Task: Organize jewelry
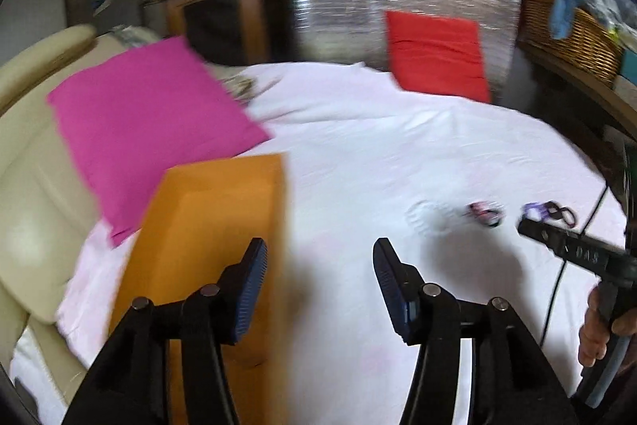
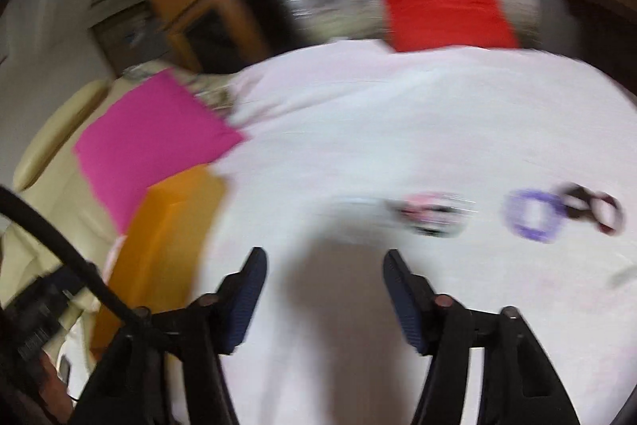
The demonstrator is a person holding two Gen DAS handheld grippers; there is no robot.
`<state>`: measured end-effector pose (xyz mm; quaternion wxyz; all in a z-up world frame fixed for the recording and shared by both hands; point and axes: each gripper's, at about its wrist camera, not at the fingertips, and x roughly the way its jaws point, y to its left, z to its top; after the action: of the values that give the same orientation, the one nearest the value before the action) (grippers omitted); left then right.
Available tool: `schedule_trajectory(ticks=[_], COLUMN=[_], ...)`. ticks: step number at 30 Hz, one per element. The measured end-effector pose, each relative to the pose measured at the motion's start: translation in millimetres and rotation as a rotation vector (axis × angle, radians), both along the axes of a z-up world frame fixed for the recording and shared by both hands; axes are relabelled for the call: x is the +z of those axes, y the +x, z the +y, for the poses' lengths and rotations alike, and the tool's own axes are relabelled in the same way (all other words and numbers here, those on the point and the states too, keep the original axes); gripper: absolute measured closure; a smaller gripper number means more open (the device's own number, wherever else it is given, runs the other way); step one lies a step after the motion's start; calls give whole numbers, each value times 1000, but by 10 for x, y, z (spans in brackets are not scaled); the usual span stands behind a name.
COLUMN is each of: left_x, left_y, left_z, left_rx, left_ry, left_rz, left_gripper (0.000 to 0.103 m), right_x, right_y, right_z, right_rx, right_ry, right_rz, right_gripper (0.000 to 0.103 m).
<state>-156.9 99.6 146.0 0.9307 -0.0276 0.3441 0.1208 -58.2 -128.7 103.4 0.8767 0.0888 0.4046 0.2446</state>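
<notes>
Both grippers, left (image 1: 320, 265) and right (image 2: 324, 275), half open, empty; bracelets (image 2: 529, 214) lie ahead-right on white sheet (image 2: 358, 130).

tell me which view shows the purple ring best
The right wrist view: the purple ring lies whole on the white sheet, its open centre visible, though blurred. In the left wrist view the same ring sits near the frame's edge, smaller, with the tip of the right tool partly covering it.

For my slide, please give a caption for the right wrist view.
Open tongs above a white sheet, with a purple ring and blurred jewelry lying ahead.
</notes>
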Motion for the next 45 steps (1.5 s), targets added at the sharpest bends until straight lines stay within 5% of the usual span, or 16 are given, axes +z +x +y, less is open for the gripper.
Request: schedule_trajectory(ticks=[6,15,24,38,45], left_x=[-276,-782,-1097,-639,-588], left_y=[692,1489,1809,1254,1076], left_z=[-544,-779,-956,-989,-706], left_rx=[-116,-195,-325,-529,-489], left_ry=[-99,-359,-404,-336,-310], left_rz=[13,73,177,113,107], left_gripper=[47,50,95,101,101], right_x=[-192,-324,-360,-425,-493], right_y=[309,534,623,752,853], right_z=[-1264,-1647,-1523,-1250,-916], right_rx=[-230,-267,-224,-211,-187], right_ry=[41,99,115,190,210], right_rz=[102,180,166,208,245], right_gripper=[49,49,49,49,49])
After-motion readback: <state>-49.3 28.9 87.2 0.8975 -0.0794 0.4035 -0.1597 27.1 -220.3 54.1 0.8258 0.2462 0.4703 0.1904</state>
